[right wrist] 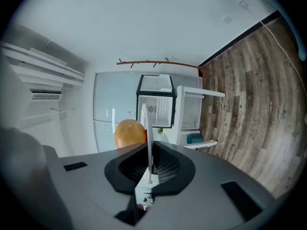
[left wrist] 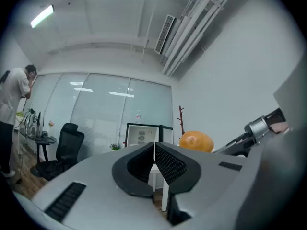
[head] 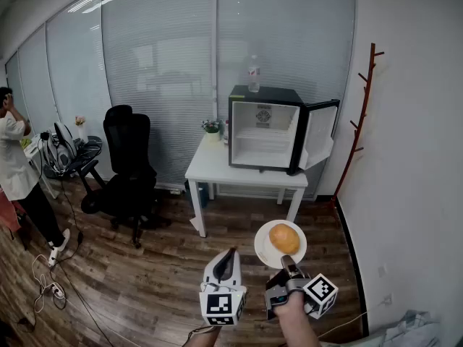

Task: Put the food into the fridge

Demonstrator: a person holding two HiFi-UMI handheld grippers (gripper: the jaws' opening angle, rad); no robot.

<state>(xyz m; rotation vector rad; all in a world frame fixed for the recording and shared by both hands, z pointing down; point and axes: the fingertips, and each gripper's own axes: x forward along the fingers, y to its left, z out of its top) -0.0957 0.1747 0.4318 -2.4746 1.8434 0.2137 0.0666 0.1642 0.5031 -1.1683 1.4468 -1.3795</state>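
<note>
A small black fridge (head: pixel 264 129) stands on a white table (head: pixel 213 166) with its door swung open to the right; its white inside looks bare. My right gripper (head: pixel 291 266) is shut on the rim of a white plate (head: pixel 268 255) that carries a round golden bun (head: pixel 284 238). In the right gripper view the plate's edge (right wrist: pixel 145 123) runs between the jaws, with the bun (right wrist: pixel 129 133) to its left and the fridge (right wrist: pixel 156 107) beyond. My left gripper (head: pixel 228 257) hangs beside it, shut and holding nothing. Its own view shows the bun (left wrist: pixel 196 141) to the right.
A water bottle (head: pixel 254 74) stands on the fridge and a small plant (head: pixel 211 129) sits on the table. A black office chair (head: pixel 129 161) is left of the table, a coat rack (head: pixel 362 114) at the right wall. A person (head: pixel 18 165) and floor cables (head: pixel 51 288) are far left.
</note>
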